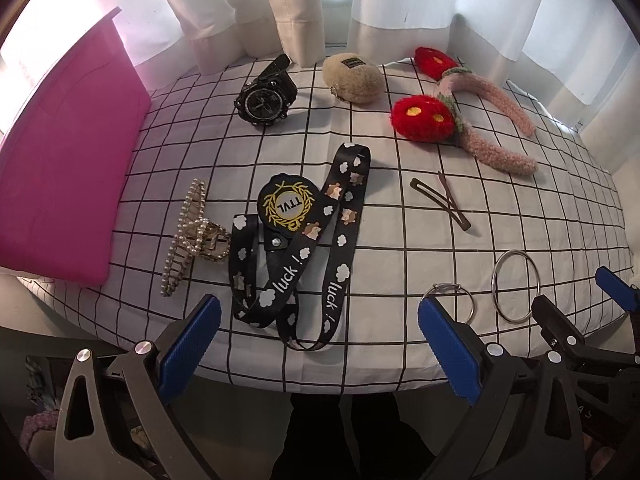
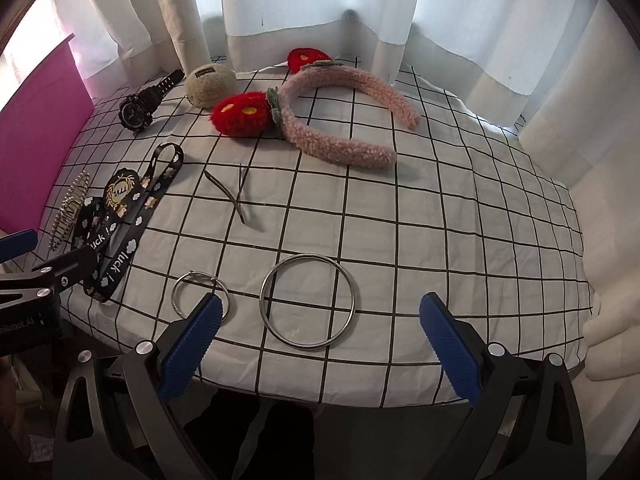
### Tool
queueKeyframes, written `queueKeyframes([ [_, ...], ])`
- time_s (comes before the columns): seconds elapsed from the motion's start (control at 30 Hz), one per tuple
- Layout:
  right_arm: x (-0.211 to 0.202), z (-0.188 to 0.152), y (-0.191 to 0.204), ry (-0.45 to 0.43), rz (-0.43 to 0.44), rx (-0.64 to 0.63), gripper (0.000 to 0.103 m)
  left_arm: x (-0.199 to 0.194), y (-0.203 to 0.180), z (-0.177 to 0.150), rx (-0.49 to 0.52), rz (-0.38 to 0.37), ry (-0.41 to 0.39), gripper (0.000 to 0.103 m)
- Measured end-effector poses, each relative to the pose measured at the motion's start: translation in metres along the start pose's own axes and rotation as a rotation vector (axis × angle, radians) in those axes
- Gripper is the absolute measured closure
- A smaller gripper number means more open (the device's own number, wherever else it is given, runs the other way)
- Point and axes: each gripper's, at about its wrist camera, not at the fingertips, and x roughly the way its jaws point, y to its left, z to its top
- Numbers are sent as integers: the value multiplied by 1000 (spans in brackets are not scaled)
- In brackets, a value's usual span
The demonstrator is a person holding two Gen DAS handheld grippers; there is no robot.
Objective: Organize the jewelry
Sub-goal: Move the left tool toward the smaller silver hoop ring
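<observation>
Starting nearest, the right gripper (image 2: 318,342) and left gripper (image 1: 318,342) are held with jaws spread and empty at the checked cloth's (image 2: 460,216) edge. The large ring (image 2: 307,301) and small ring (image 2: 201,295), seemingly thin, rigid metal, lie flat; the rim is best pinched. Farther off, the headband (image 2: 340,120) is judged soft and easily squeezed.
</observation>
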Motion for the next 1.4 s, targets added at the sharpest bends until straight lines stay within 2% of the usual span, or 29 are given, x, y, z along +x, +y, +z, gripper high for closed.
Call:
queueKeyframes([
  [0.17,25,-4,-4,23,11,-38,9,17,-12,-5,-27,-30,28,6],
  [0.4,46,-7,-3,42,46,-72,9,25,-27,-10,-27,-38,21,6],
  [0.57,58,-10,-3,49,32,-93,9,29,-34,-11,-34,-50,23,6],
  [0.63,59,-11,-11,47,51,-71,9,29,-38,-11,-35,-55,16,6],
  [0.9,63,-7,-47,25,40,-31,9,31,-62,-11,-17,-88,0,6],
  [1.13,67,-5,-67,13,60,-13,9,44,-76,-15,-16,-116,45,6],
  [1.4,66,-6,-69,-3,56,-16,9,64,-83,-19,-30,-128,80,6],
])
